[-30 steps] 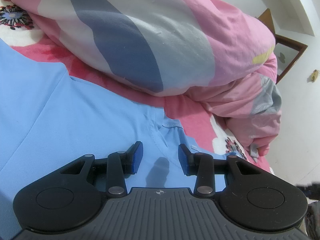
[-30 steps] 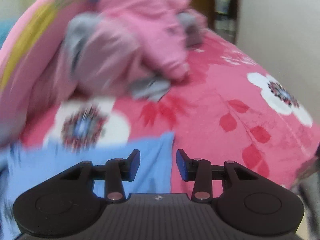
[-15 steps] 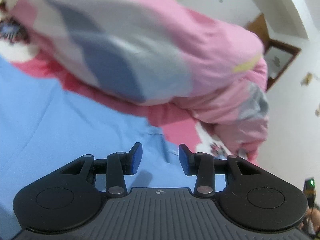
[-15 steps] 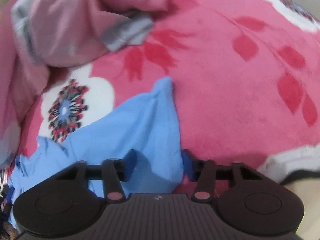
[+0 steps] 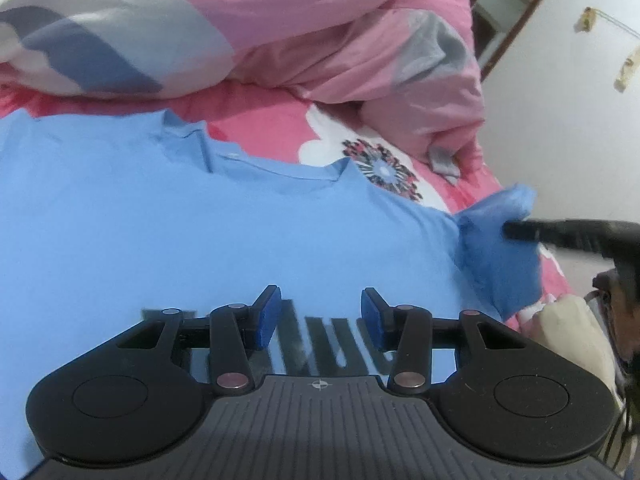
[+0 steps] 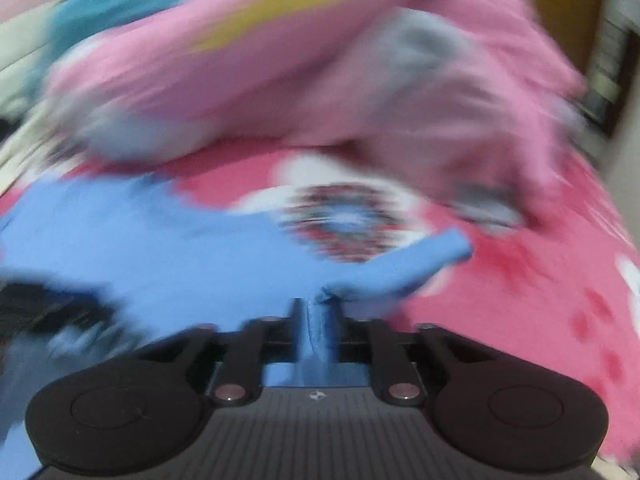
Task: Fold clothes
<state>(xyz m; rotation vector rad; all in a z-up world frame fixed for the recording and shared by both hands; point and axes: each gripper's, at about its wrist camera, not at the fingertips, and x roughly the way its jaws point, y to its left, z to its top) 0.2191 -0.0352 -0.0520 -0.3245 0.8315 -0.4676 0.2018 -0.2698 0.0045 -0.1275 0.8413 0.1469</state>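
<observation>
A light blue T-shirt [image 5: 200, 216] lies spread on the bed, neckline toward the quilt. My left gripper [image 5: 318, 314] is open and empty, just above the shirt's chest print. My right gripper [image 6: 318, 320] is shut on the shirt's right sleeve [image 6: 404, 266] and lifts it off the bed; the view is blurred. In the left wrist view the right gripper's finger [image 5: 560, 234] pinches the raised sleeve [image 5: 496, 248] at the right.
A bunched pink, grey and blue quilt [image 5: 248, 28] lies behind the shirt. The pink flowered bedsheet [image 5: 384, 160] runs to the bed's right edge. A white wall [image 5: 560, 100] and a wood-framed mirror [image 5: 508, 4] stand beyond.
My right gripper closed on the sleeve and raised it. My left gripper pulled back from the collar toward the chest of the shirt, staying open.
</observation>
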